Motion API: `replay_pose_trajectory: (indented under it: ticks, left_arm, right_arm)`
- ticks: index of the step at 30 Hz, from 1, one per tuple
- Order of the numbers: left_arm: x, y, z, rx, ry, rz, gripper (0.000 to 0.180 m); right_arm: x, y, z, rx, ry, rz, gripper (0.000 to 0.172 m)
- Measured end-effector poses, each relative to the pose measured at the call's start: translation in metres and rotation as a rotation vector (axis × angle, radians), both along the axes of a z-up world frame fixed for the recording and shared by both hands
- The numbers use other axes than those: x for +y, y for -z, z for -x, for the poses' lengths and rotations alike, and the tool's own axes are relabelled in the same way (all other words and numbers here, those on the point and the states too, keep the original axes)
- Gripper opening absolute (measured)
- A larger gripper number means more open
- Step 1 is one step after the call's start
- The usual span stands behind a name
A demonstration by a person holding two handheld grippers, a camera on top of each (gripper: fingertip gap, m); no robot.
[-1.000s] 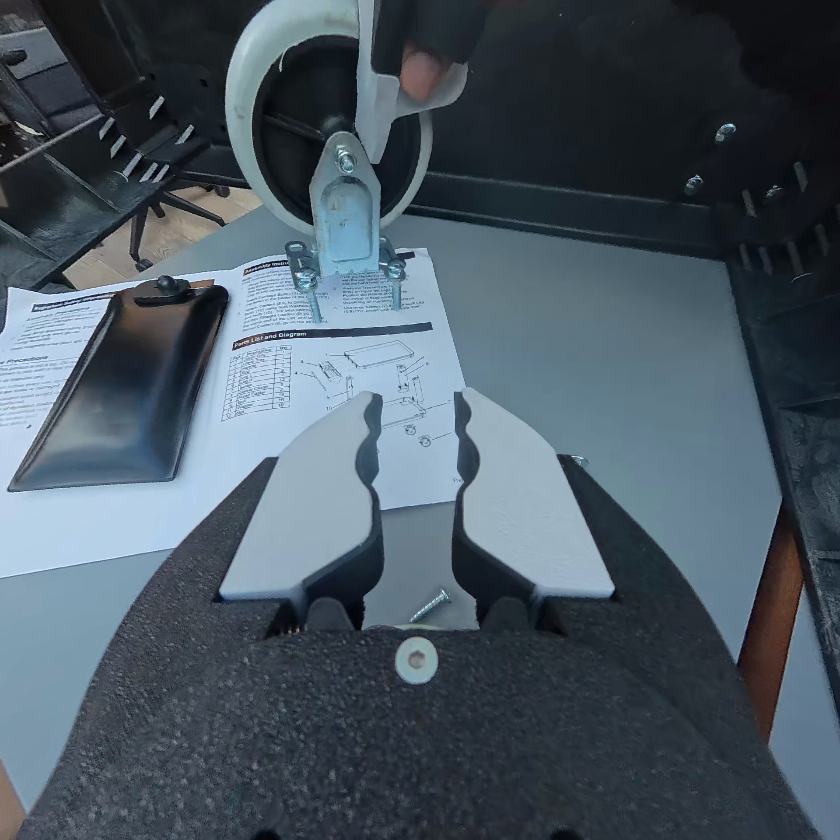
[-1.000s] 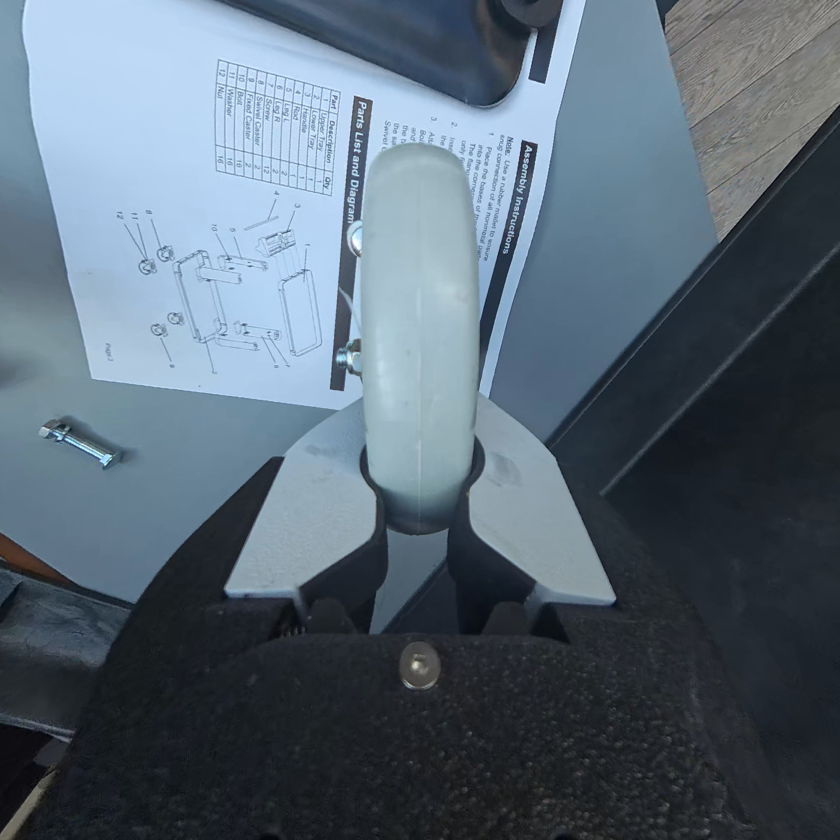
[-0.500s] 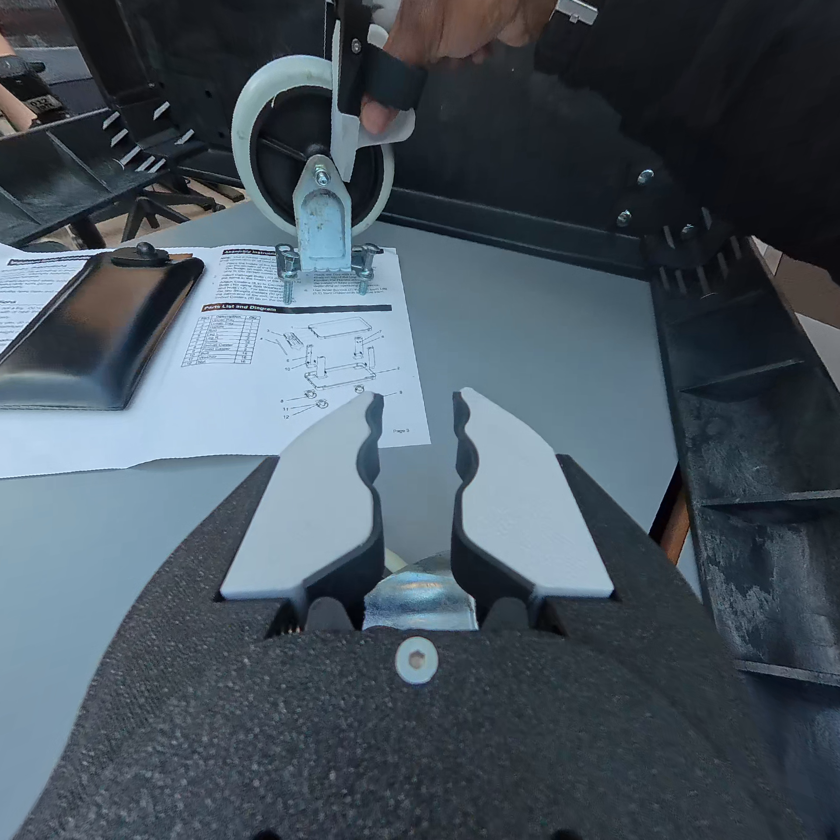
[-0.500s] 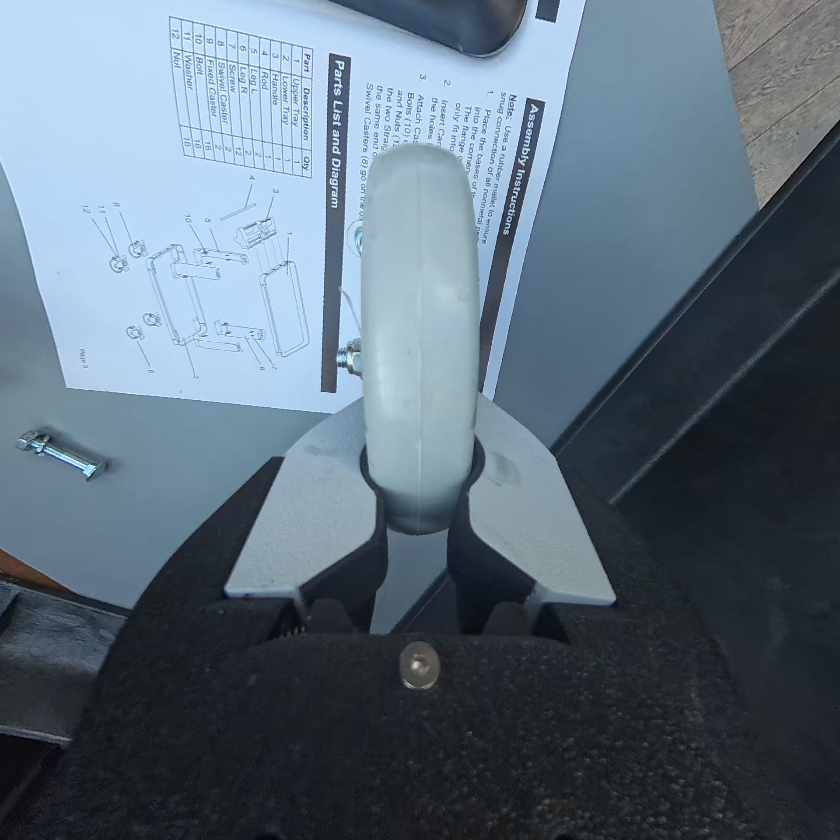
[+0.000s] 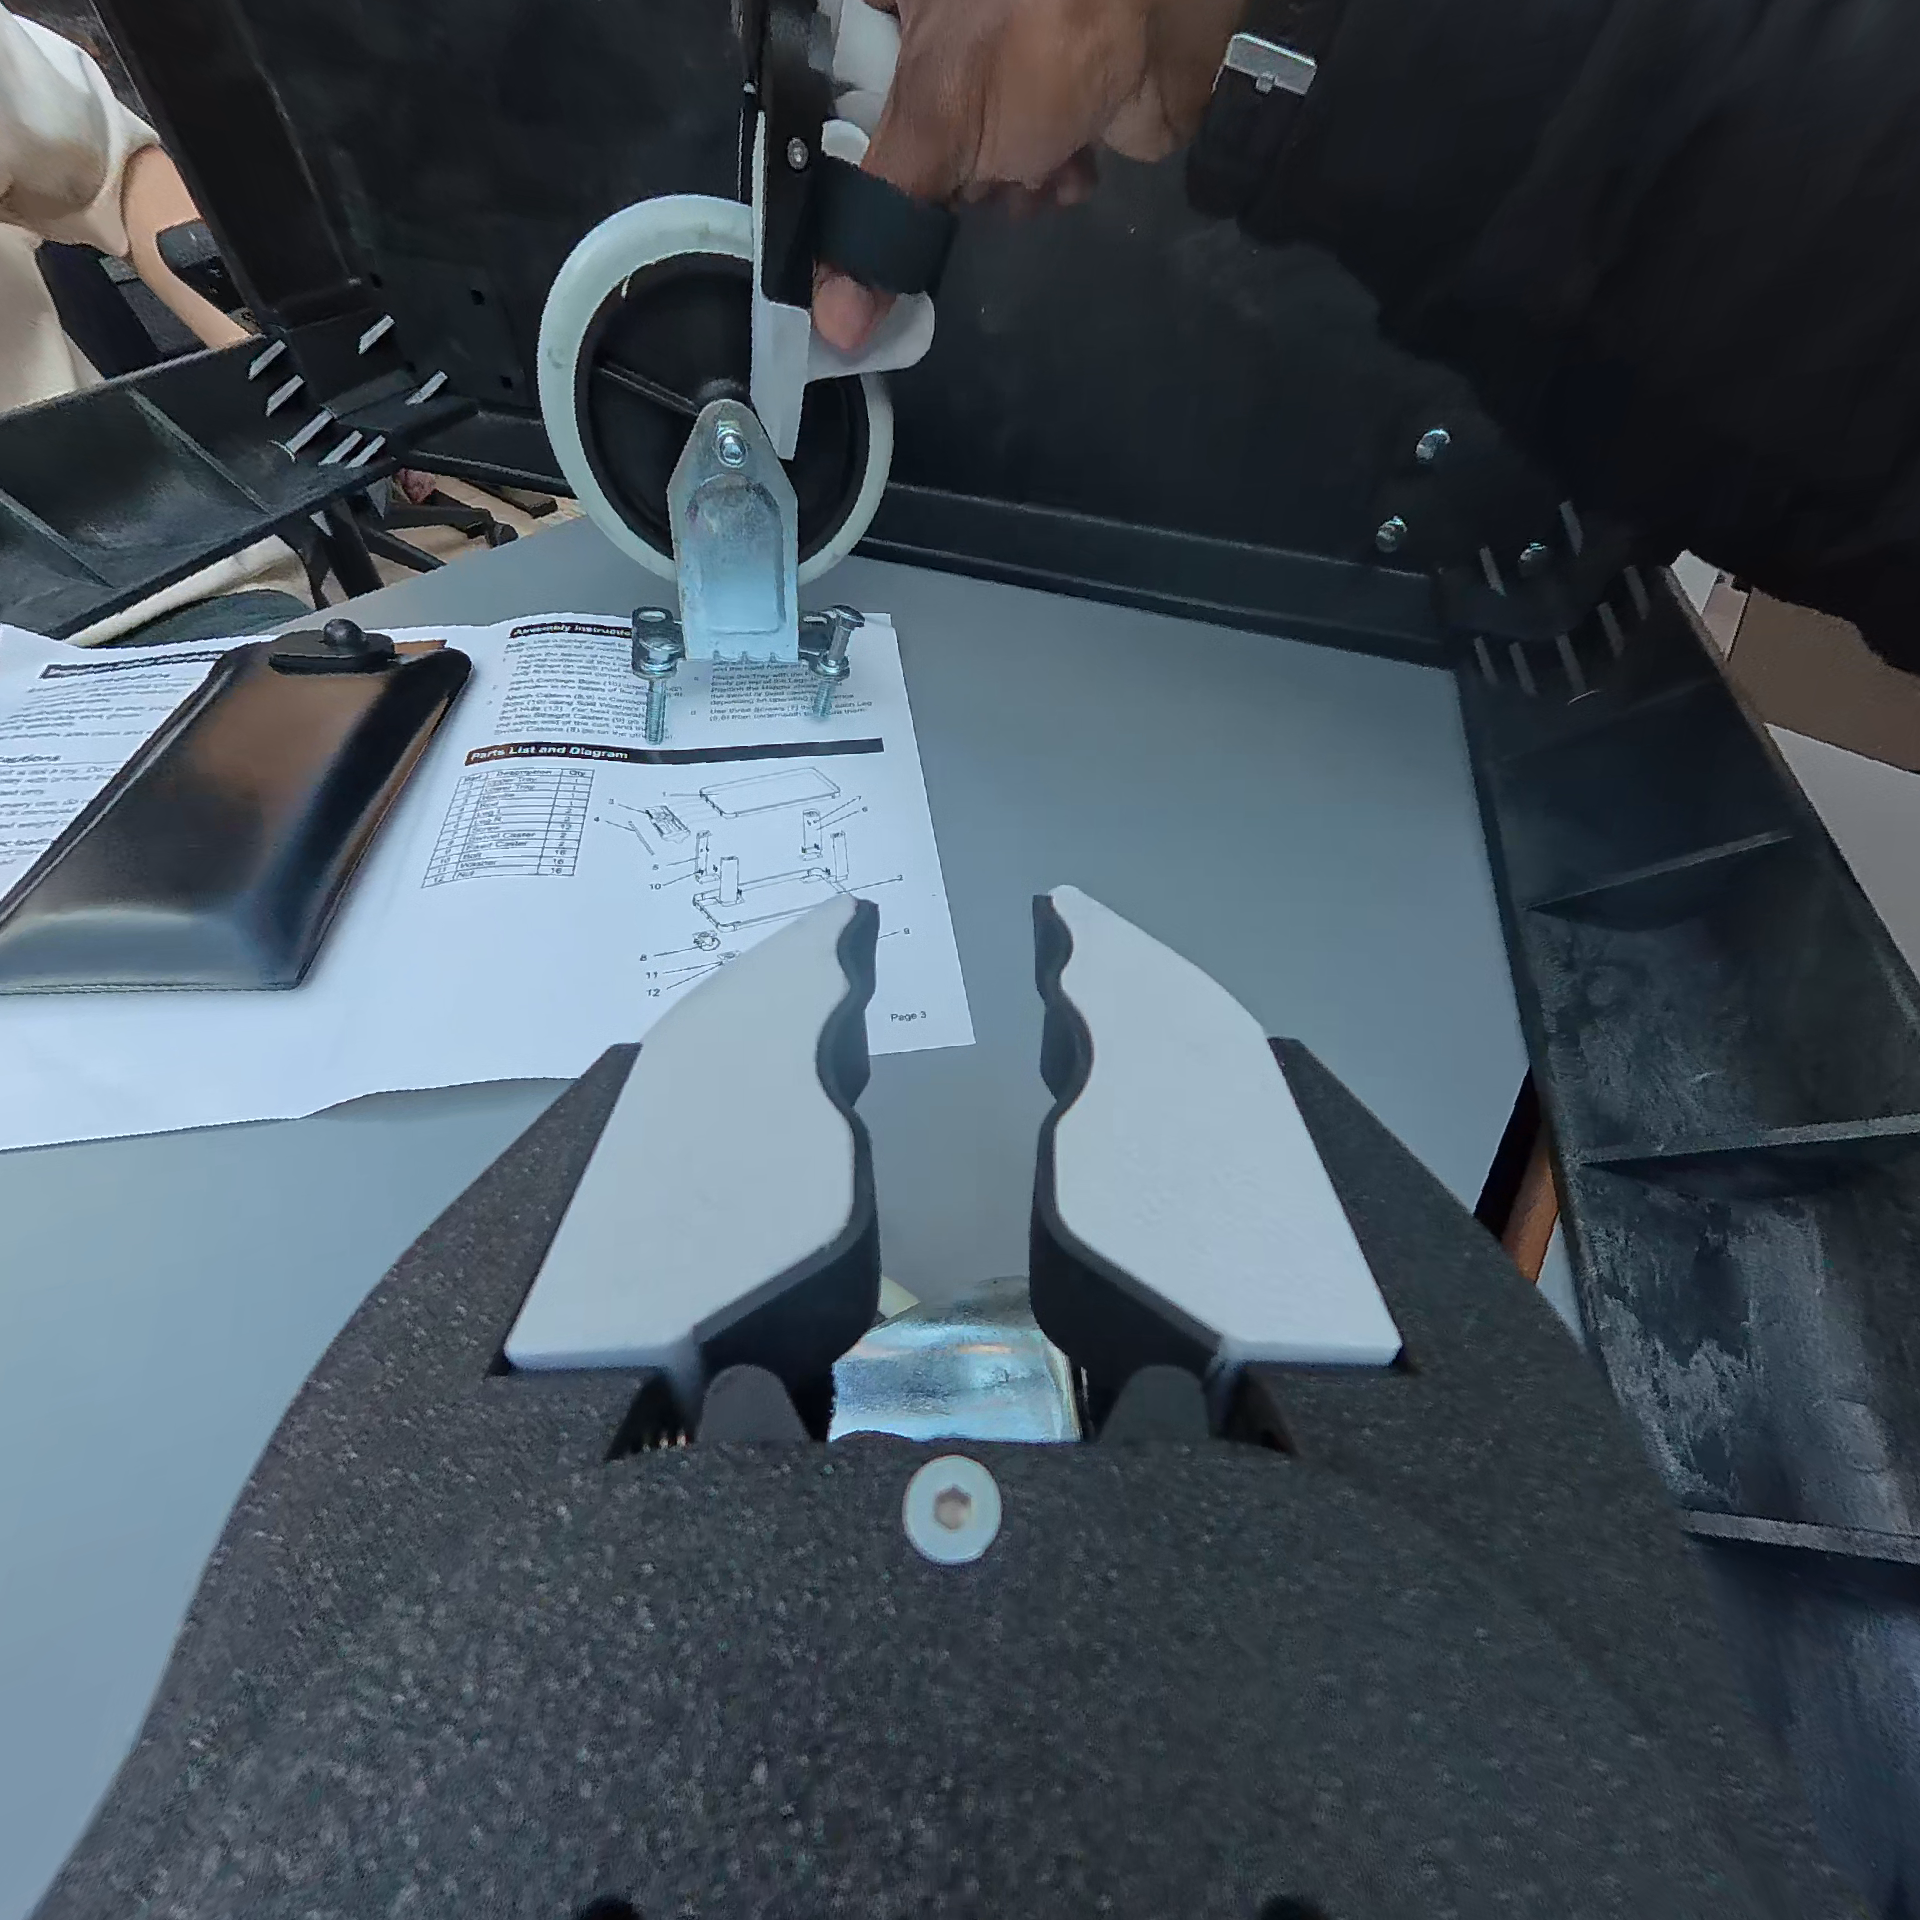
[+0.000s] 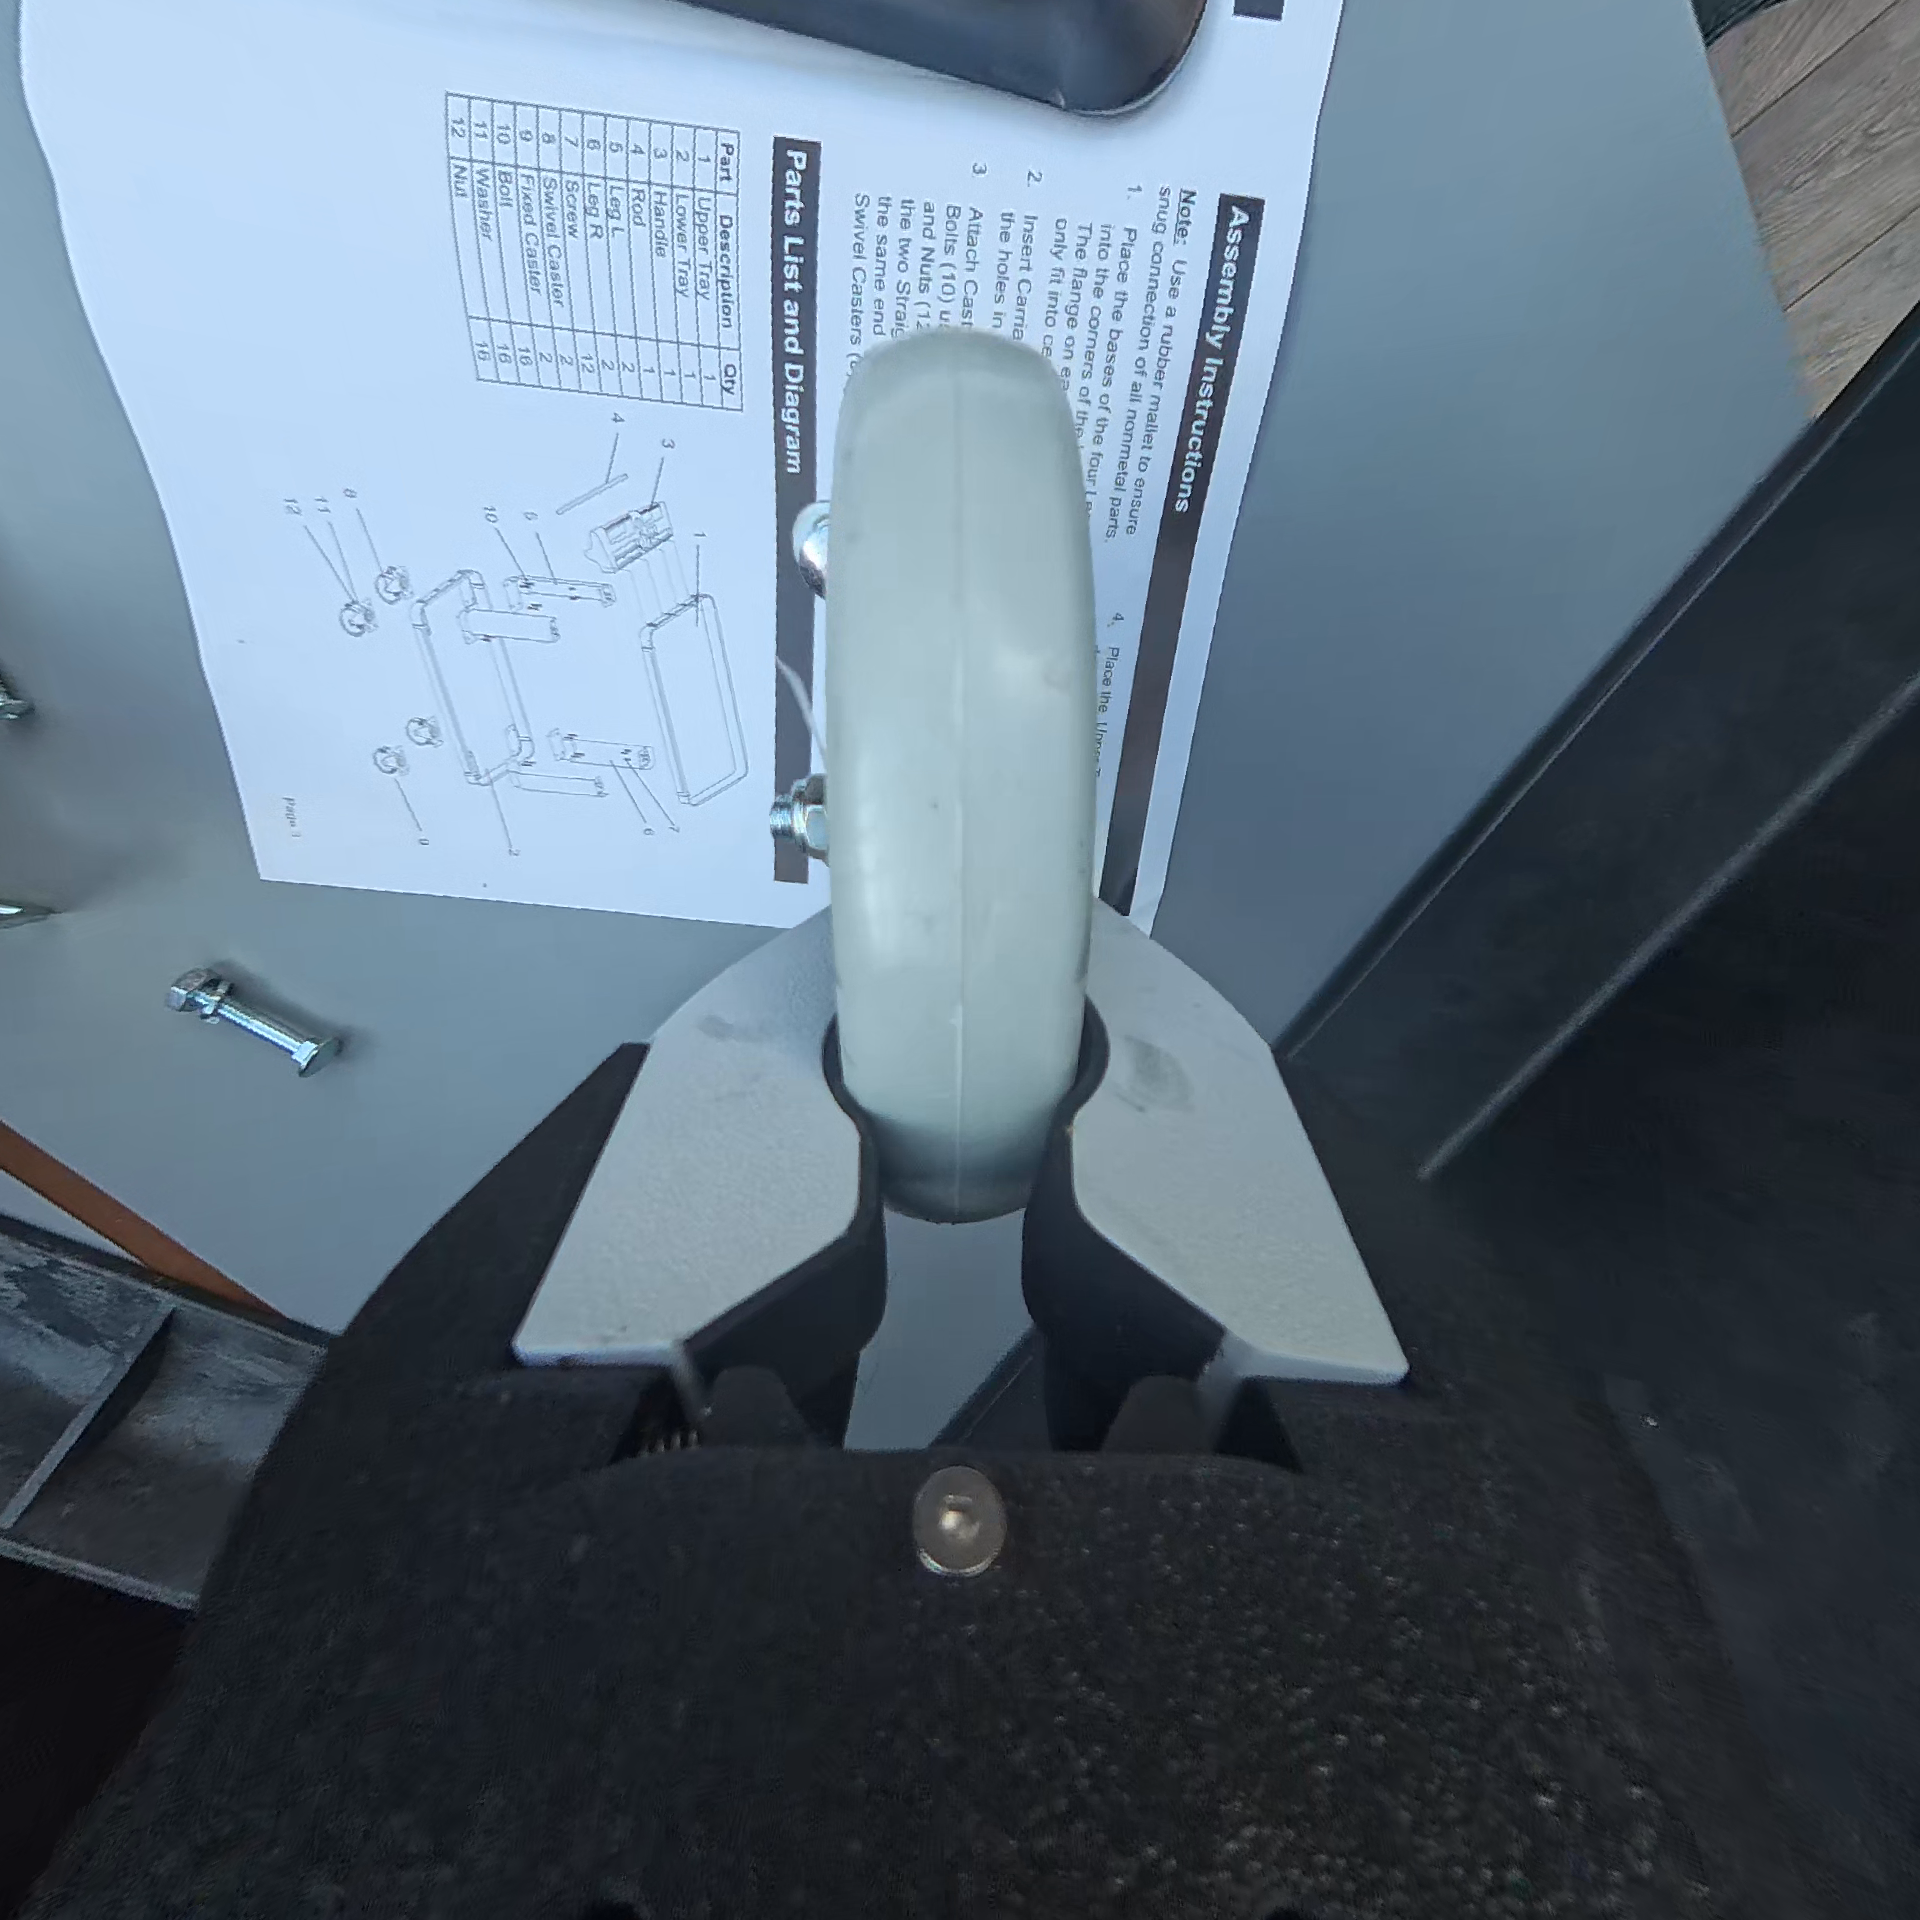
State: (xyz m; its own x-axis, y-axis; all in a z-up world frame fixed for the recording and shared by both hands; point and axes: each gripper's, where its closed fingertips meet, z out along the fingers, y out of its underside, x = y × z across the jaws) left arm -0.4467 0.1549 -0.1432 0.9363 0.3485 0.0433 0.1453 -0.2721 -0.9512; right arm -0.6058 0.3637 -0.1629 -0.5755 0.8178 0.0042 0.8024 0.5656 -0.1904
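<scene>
The right gripper [image 6: 961, 1049] clamps the rim of one grey caster wheel [image 6: 961, 727], held upright above one printed instruction sheet [image 5: 665, 935] on the grey bench [image 5: 1195, 831]; its bracket bolts [image 5: 657, 686], two visible, hang just over the paper. The left gripper [image 5: 954, 914] hovers open and empty nearby. With only the rounded tread pinched, the wheel could pivot or slip and drop. One loose bolt [image 6: 255, 1018] and one black tray [image 5: 229, 821] lie beside.
</scene>
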Motion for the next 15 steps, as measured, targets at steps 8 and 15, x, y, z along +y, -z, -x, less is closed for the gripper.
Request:
replay_pose_trajectory:
  ticks: [8,15]
  left_arm:
    - [0.013,-0.007,0.006,0.014,0.014,0.029,0.029]
    - [0.051,-0.026,0.034,-0.03,-0.037,0.094,0.03]
  right_arm:
    - [0.001,-0.009,-0.001,0.009,0.044,0.061,0.029]
    - [0.002,-0.014,-0.004,0.025,0.057,0.081,0.029]
